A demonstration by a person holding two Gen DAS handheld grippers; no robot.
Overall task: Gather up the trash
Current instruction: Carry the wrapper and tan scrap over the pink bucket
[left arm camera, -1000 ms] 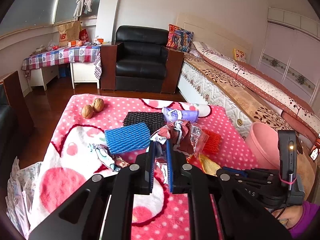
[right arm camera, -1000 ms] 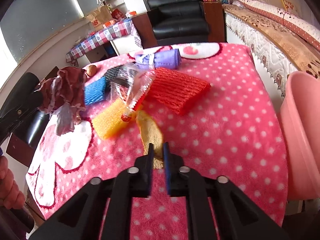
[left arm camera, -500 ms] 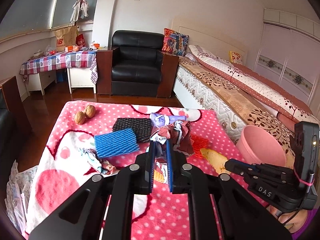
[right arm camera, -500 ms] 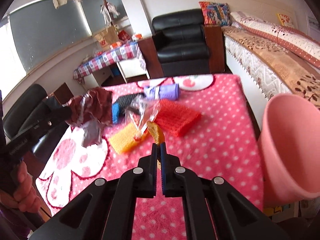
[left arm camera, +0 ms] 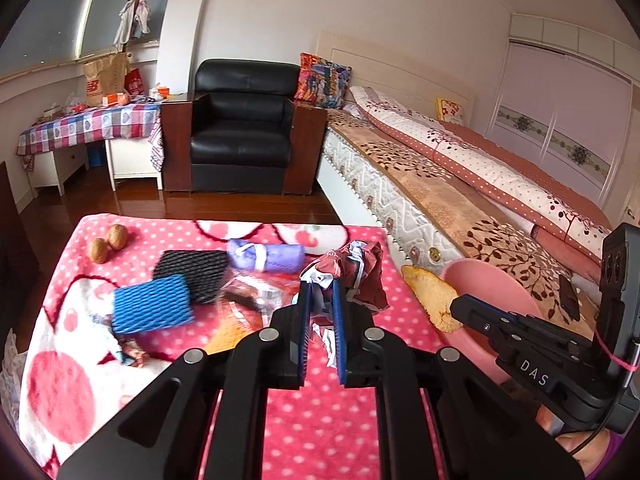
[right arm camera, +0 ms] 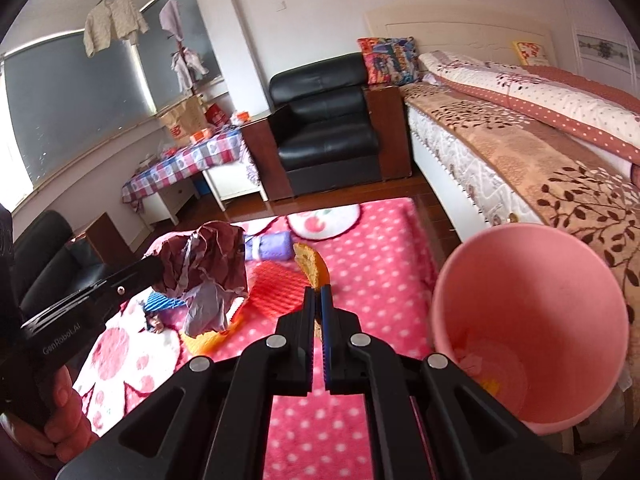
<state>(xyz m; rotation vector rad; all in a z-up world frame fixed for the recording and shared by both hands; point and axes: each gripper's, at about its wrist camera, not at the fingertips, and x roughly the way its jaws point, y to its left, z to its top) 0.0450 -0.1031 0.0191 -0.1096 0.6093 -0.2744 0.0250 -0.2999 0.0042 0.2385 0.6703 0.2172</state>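
My left gripper (left arm camera: 320, 285) is shut on a crumpled dark red wrapper (left arm camera: 356, 268), held above the pink dotted blanket (left arm camera: 320, 420). In the right wrist view the same wrapper (right arm camera: 208, 260) hangs from the left gripper (right arm camera: 160, 268) at the left. My right gripper (right arm camera: 318, 294) is shut on a curved orange peel (right arm camera: 310, 264), which sticks up past its tips. The peel (left arm camera: 430, 296) sits just left of the pink bin (left arm camera: 492, 284) in the left wrist view. The bin (right arm camera: 540, 300) stands open to the right of the table, with a few scraps at its bottom.
On the blanket lie a blue foam net (left arm camera: 150, 304), a black foam net (left arm camera: 196, 270), a purple roll (left arm camera: 272, 256), two walnuts (left arm camera: 108, 242), a clear plastic bag (left arm camera: 248, 296), a red foam net (right arm camera: 276, 290) and a yellow one (right arm camera: 208, 340). A bed (left arm camera: 460, 184) runs along the right.
The right gripper lifted the peel off the blanket and carried it up toward the pink bin. The left gripper moved right with the wrapper, now nearer the table's right edge.
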